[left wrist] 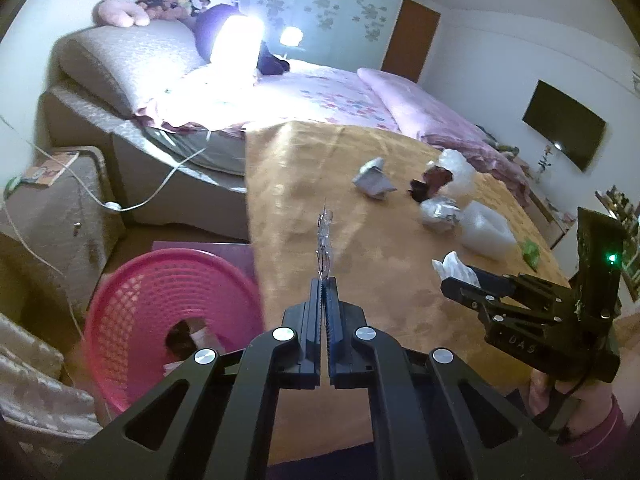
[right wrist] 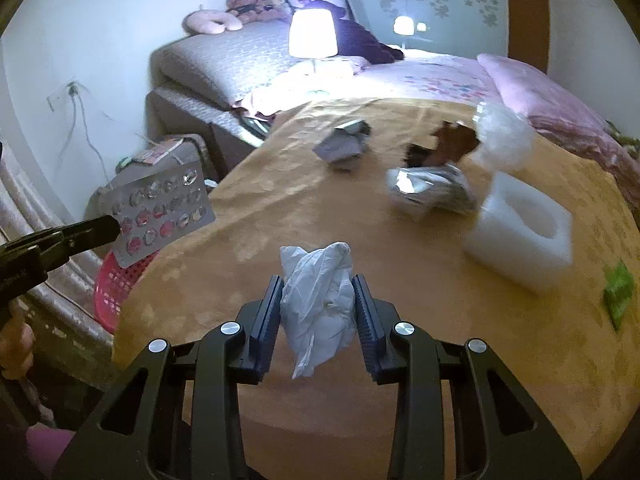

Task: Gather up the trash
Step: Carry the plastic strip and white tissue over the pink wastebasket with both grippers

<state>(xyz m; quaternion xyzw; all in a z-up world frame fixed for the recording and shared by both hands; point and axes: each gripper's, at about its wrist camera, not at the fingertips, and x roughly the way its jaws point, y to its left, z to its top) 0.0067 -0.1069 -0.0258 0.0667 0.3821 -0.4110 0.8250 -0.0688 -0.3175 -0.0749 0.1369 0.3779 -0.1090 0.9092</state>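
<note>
My left gripper is shut on an empty pill blister pack, seen edge-on here and flat in the right wrist view, held above the bed's edge beside the pink basket. My right gripper is shut on a crumpled white tissue above the orange blanket; it also shows in the left wrist view. More trash lies on the blanket: a grey crumpled paper, a silver foil wrapper, a brown wrapper, a white foam block, bubble wrap and a green scrap.
The pink basket stands on the floor left of the bed and holds some trash. A nightstand with cables stands beside it. A lit lamp is near the headboard. A TV hangs on the right wall.
</note>
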